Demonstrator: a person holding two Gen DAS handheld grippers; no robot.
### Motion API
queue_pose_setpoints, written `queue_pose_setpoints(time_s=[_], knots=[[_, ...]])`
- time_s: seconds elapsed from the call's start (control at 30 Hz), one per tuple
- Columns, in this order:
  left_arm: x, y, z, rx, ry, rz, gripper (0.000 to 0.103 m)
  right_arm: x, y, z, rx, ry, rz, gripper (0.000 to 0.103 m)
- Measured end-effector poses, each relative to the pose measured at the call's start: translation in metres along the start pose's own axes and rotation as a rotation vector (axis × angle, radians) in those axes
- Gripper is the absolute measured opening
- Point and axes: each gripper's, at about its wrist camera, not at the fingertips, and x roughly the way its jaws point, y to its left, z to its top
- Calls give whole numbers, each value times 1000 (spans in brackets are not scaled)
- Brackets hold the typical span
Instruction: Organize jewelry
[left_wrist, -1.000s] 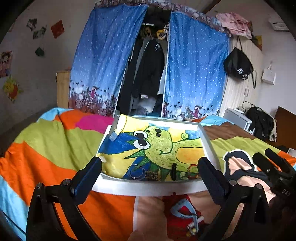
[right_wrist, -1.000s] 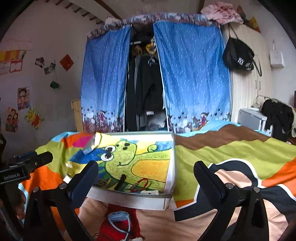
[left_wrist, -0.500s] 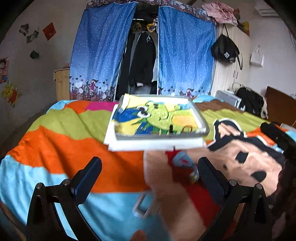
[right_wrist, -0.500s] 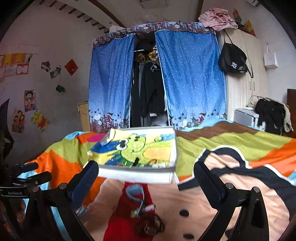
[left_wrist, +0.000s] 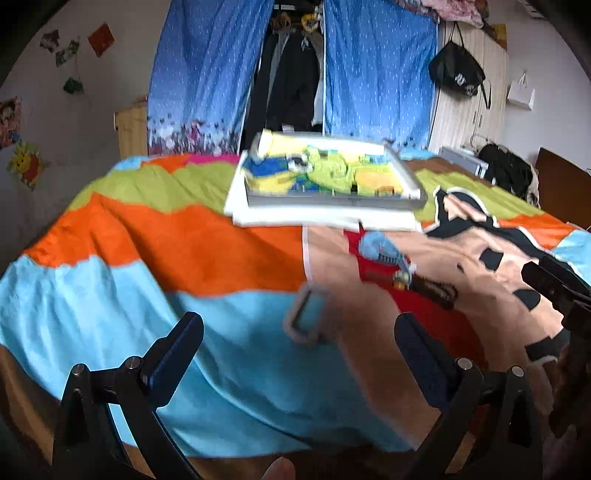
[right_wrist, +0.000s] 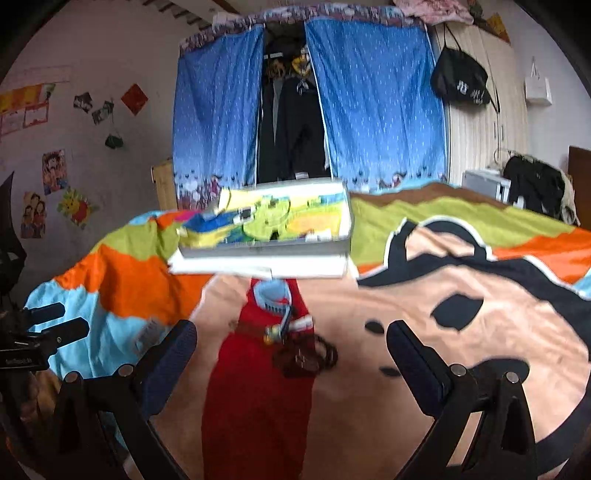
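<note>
1. left gripper (left_wrist: 299, 328) hangs over the near edge of the bedspread (left_wrist: 147, 236) with its jaws wide apart and nothing between them
2. right gripper (right_wrist: 291, 332) has its jaws spread wide too, also empty
3. the tray (left_wrist: 332, 201) with a cartoon lining sits further back on the bed, on a white board; small jewelry pieces lie along its near edge, too blurred to tell apart
4. a dark bracelet (right_wrist: 306, 356) lies on the red patch of the bedspread, between the tray and the right gripper
5. a small grey rectangular buckle (left_wrist: 306, 317) lies flat on the blue stripe ahead of the left gripper
</note>
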Motion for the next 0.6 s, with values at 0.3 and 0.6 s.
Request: queue_pose_setpoints(time_s=[0.3,0.6], knots=[[35,-7,-20,31,118,8,101,33,-18,-27,74,175,90,103],[68,-9,-13,73,161,-10,101,61,-38,-27,119,264,192,103]])
